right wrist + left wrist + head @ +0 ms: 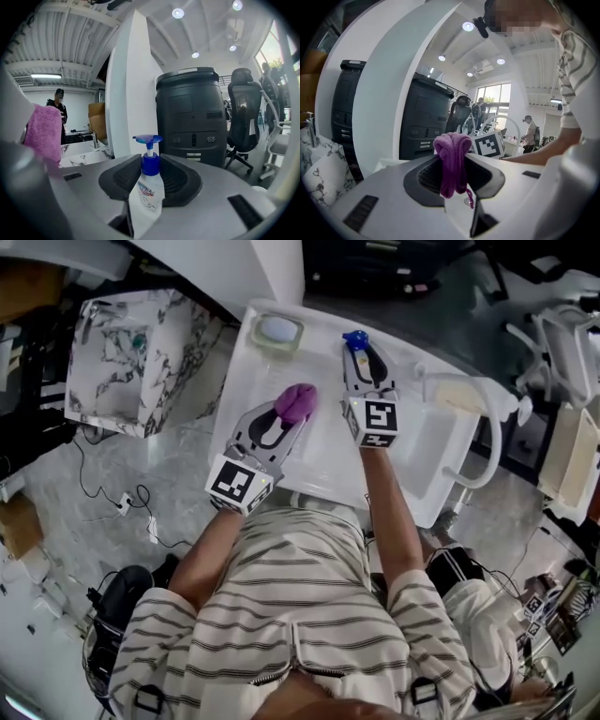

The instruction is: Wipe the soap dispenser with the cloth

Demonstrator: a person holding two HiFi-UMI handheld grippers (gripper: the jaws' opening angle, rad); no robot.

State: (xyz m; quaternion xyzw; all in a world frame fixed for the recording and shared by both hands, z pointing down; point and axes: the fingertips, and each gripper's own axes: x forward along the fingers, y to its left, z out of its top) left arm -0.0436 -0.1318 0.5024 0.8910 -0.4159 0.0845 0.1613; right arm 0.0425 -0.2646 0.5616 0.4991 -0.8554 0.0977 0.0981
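My right gripper (pixel 362 360) (pixel 149 185) is shut on the soap dispenser (pixel 147 199), a white bottle with a blue pump head (pixel 355 337) that stands upright between the jaws. To its left, my left gripper (pixel 281 423) (pixel 453 176) is shut on a bunched purple cloth (pixel 297 402) (pixel 452 157), which bulges out past the jaw tips. Cloth and bottle are a short way apart, side by side above the white table (pixel 323 470). In the right gripper view the cloth (pixel 43 131) shows at the left edge.
A pale green dish (pixel 277 331) sits at the table's far end. A marble-patterned box (pixel 131 357) stands on the floor to the left, with cables (pixel 122 502) near it. A white curved rail (pixel 478 427) borders the table on the right. A dark cabinet (pixel 190 117) stands behind.
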